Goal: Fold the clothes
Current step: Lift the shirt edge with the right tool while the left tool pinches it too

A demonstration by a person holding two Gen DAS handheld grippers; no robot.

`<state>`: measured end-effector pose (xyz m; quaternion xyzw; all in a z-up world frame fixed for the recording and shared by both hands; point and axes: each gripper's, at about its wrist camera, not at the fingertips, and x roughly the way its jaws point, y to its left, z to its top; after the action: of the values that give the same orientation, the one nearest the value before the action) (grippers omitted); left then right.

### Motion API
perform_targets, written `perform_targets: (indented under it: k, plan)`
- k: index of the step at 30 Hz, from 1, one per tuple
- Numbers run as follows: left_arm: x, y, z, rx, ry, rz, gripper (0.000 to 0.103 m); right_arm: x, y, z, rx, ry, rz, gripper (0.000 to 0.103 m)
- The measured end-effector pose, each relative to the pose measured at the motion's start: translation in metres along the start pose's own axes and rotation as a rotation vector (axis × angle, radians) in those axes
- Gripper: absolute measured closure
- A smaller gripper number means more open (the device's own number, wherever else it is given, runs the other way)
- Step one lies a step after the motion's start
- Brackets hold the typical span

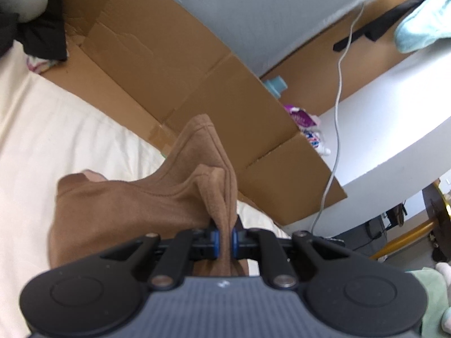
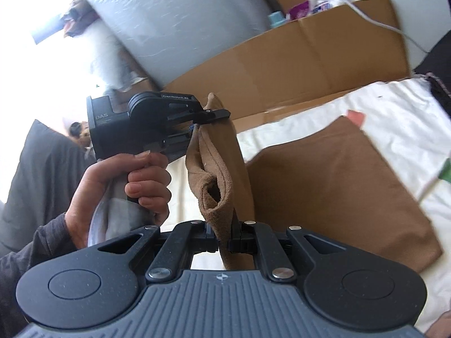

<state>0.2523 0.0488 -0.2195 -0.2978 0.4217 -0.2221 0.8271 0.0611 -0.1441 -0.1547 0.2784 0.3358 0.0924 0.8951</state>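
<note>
A brown suede-like garment [image 1: 135,211] lies partly folded on a cream sheet [image 1: 42,140]. In the left wrist view my left gripper [image 1: 224,240] is shut on a raised edge of the brown garment, which stands up between the blue-tipped fingers. In the right wrist view my right gripper [image 2: 224,239] is shut on another bunched edge of the brown garment [image 2: 338,183]. The left gripper [image 2: 210,121] shows there too, held by a hand [image 2: 124,186], pinching the same lifted hem a little farther along. The rest of the cloth lies flat to the right.
A flattened cardboard box [image 1: 197,84] runs along the far side of the sheet. A white cable [image 1: 338,84] hangs over a white ledge. Dark clothing [image 1: 42,36] lies at the upper left, and a grey cushion [image 2: 36,169] sits beside the person's sleeve.
</note>
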Motion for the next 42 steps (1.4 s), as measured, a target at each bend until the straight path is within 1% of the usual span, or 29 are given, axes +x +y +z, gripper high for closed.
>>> perform_targets:
  k: [6,11,15,18,21,23,28,31,36,40,42]
  plan:
    - [0.032,-0.015,-0.012,0.027,0.026,0.025,0.094,0.001,-0.032,-0.001,0.072,-0.01,-0.029,0.099]
    - [0.059,-0.039,-0.024,0.142,0.06,0.093,0.094,0.001,-0.056,-0.002,0.134,-0.023,-0.057,0.099]
    - [0.077,-0.052,-0.031,0.185,0.083,0.108,0.094,0.001,-0.072,-0.003,0.171,-0.036,-0.08,0.099]
    - [0.093,-0.06,-0.037,0.215,0.106,0.124,0.094,-0.002,-0.086,-0.006,0.238,-0.049,-0.086,0.099]
    - [0.112,-0.066,-0.049,0.258,0.141,0.157,0.094,-0.002,-0.104,-0.013,0.324,-0.065,-0.099,0.099]
    - [0.124,-0.069,-0.057,0.279,0.152,0.178,0.094,-0.003,-0.113,-0.019,0.354,-0.077,-0.118,0.099]
    - [0.146,-0.073,-0.068,0.278,0.18,0.217,0.094,-0.004,-0.132,-0.027,0.413,-0.118,-0.153,0.099]
    - [0.157,-0.076,-0.071,0.283,0.193,0.245,0.093,-0.007,-0.147,-0.034,0.51,-0.146,-0.153,0.099]
    - [0.173,-0.082,-0.078,0.284,0.21,0.305,0.093,-0.009,-0.166,-0.052,0.611,-0.175,-0.197,0.101]
    - [0.182,-0.089,-0.085,0.308,0.22,0.351,0.093,-0.01,-0.182,-0.065,0.672,-0.199,-0.23,0.102]
    - [0.186,-0.093,-0.088,0.328,0.223,0.376,0.093,-0.009,-0.187,-0.07,0.699,-0.208,-0.233,0.102]
